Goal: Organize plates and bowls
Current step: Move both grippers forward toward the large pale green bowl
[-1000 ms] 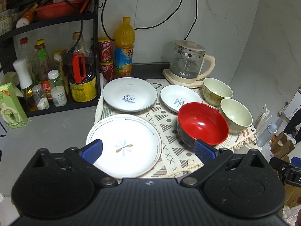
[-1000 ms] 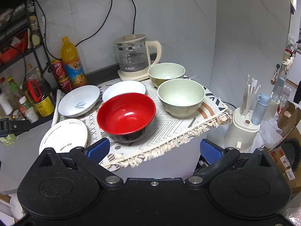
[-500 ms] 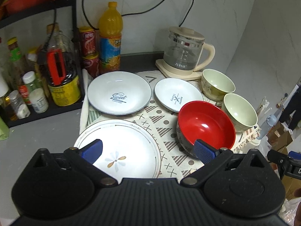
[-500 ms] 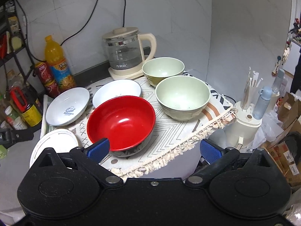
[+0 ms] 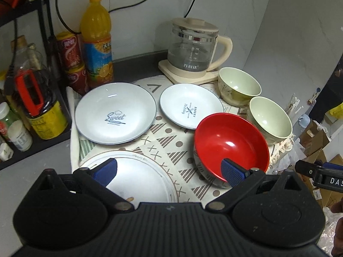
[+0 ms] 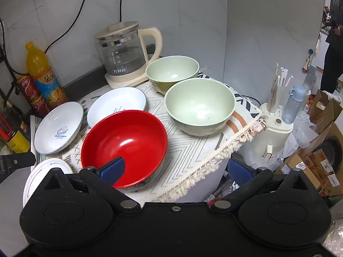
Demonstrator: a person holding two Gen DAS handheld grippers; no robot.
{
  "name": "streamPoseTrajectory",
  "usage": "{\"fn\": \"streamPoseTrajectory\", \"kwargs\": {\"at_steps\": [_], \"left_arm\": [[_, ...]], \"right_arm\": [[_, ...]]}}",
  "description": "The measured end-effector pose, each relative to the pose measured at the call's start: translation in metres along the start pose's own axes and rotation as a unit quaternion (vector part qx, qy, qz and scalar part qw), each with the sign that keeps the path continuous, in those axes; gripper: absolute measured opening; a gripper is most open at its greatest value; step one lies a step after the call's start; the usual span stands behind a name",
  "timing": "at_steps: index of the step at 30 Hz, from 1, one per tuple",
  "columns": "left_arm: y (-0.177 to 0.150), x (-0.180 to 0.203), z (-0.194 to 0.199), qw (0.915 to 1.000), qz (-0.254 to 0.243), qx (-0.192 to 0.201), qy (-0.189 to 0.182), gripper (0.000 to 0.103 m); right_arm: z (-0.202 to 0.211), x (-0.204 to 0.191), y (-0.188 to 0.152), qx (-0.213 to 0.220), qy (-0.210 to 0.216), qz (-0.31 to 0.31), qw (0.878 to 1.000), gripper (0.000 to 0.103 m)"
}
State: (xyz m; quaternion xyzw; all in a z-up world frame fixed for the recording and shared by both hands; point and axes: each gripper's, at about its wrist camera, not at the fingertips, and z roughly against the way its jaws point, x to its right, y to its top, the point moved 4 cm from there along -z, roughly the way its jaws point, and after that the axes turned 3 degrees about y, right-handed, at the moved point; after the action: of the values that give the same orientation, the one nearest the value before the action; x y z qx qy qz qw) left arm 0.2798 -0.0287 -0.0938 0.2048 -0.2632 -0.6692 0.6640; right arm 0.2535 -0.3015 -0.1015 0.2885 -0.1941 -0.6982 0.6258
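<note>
On a patterned cloth (image 5: 171,147) lie a "Sweet" plate (image 5: 115,113), a smaller "Bakery" plate (image 5: 190,107), a large white plate (image 5: 141,177), a red bowl (image 5: 231,141) and two pale green bowls (image 5: 239,85) (image 5: 269,117). My left gripper (image 5: 169,169) is open and empty, above the large white plate's near edge and the red bowl's rim. My right gripper (image 6: 175,169) is open and empty, its left finger over the red bowl (image 6: 124,141), near the green bowls (image 6: 199,105) (image 6: 172,70).
A glass kettle (image 5: 193,51) stands at the back. An orange drink bottle (image 5: 96,36), cans (image 5: 71,60) and jars on a black rack (image 5: 49,42) crowd the left. The cloth's fringed edge (image 6: 214,158) overhangs the counter; a utensil holder (image 6: 276,111) and cardboard boxes sit to the right.
Both grippers have moved forward and closer to the dishes. The red bowl now lies under the right gripper's left finger. No dish has moved.
</note>
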Motion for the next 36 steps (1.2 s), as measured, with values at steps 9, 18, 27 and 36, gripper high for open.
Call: {"fn": "streamPoseTrajectory", "kwargs": {"at_steps": [9,18,27,36], "left_arm": [[0.022,0.018,-0.025,1.0,-0.002,-0.01,0.0,0.102],[0.053,0.058,-0.056,0.9999,0.01,-0.012,0.007,0.102],[0.079,0.104,-0.084,0.9998,0.017,-0.007,0.002,0.102],[0.089,0.147,-0.118,0.9996,0.013,-0.022,-0.012,0.099]], "right_arm": [[-0.028,0.02,0.026,0.0,0.013,-0.002,1.0,0.103],[-0.057,0.059,0.058,-0.006,0.03,0.013,0.999,0.103],[-0.089,0.096,0.081,-0.017,0.034,0.012,0.999,0.102],[-0.124,0.125,0.092,-0.045,0.055,0.013,0.997,0.094]]}}
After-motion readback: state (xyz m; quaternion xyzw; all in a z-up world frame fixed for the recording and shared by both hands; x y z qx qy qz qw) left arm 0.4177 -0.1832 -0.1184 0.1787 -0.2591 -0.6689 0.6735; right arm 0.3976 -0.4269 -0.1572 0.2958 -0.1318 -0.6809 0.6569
